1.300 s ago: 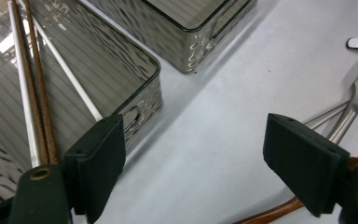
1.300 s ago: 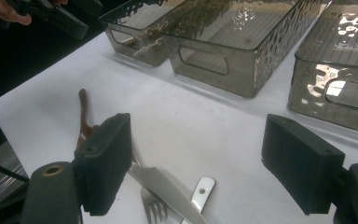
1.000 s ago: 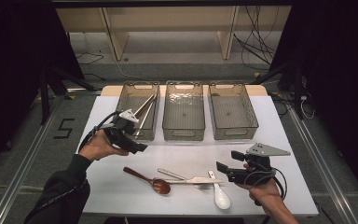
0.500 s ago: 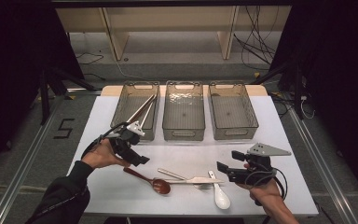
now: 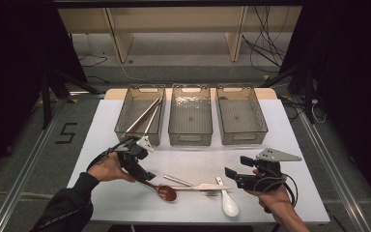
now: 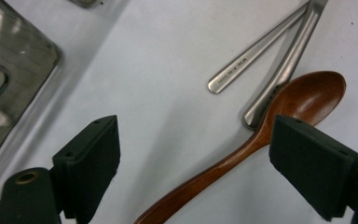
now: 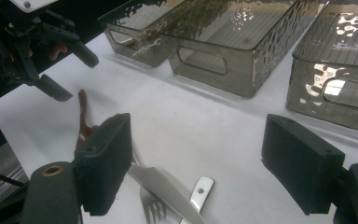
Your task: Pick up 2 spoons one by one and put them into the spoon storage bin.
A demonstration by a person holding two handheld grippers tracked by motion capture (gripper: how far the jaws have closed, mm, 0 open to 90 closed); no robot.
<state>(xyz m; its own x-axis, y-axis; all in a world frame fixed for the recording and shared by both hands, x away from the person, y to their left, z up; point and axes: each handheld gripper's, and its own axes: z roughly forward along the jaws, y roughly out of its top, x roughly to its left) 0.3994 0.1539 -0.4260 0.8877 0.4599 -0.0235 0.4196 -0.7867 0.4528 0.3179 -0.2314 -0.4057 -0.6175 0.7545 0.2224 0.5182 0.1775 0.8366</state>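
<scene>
With our left gripper (image 6: 193,163) spread over the wooden spoon (image 6: 261,140), we should probably lower squarely and pinch the handle clear of the steel cutlery (image 6: 261,60).

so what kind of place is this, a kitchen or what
Not a kitchen: more likely a lab or recording setup. A white table stands on bare floor in a dark room, loose cables trail behind it, and three clear bins are lined up for sorting cutlery with a hand-held gripper.
</scene>
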